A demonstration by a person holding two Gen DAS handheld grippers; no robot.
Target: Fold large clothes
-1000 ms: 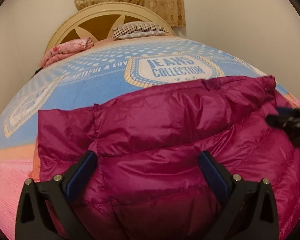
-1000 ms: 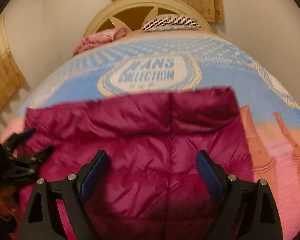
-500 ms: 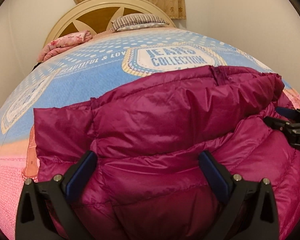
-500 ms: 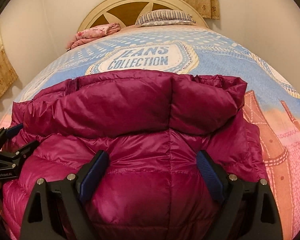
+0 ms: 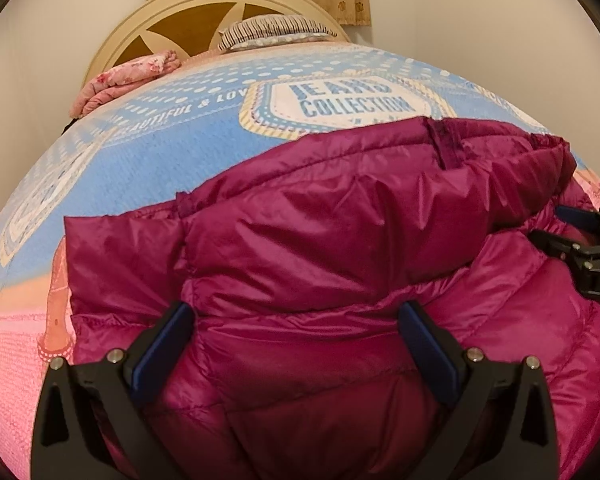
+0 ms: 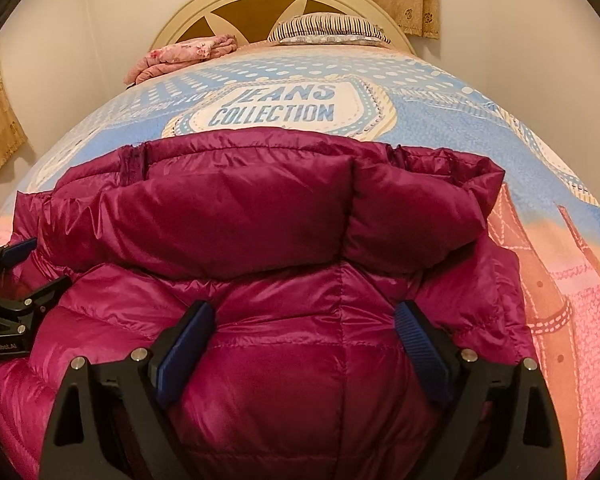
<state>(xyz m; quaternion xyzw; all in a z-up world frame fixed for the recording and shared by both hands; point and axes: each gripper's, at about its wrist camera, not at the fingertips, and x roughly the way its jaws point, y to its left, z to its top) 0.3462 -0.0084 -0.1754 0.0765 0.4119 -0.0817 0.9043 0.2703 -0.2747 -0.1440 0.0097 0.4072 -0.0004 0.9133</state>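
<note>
Left wrist view is showing the magenta down jacket (image 5: 332,264) lying across the lower half of the frame on the blue and pink printed blanket (image 5: 148,152), its long axis running left to right, crosswise to both grippers' fingers. The left gripper (image 5: 296,344) is standing wide, its blue pads spread over the quilted panel with nothing pinched between them. In the right wrist view the right gripper (image 6: 300,340) is likewise standing wide over the same jacket, whose puffy upper fold is bulging just ahead of the fingers in the middle of the frame. Each gripper is appearing at the other's frame edge, so both seem about equally near. The next fold probably depends on which side edge each one is reaching for. The headboard (image 6: 284,0) is sitting at upper centre.
</note>
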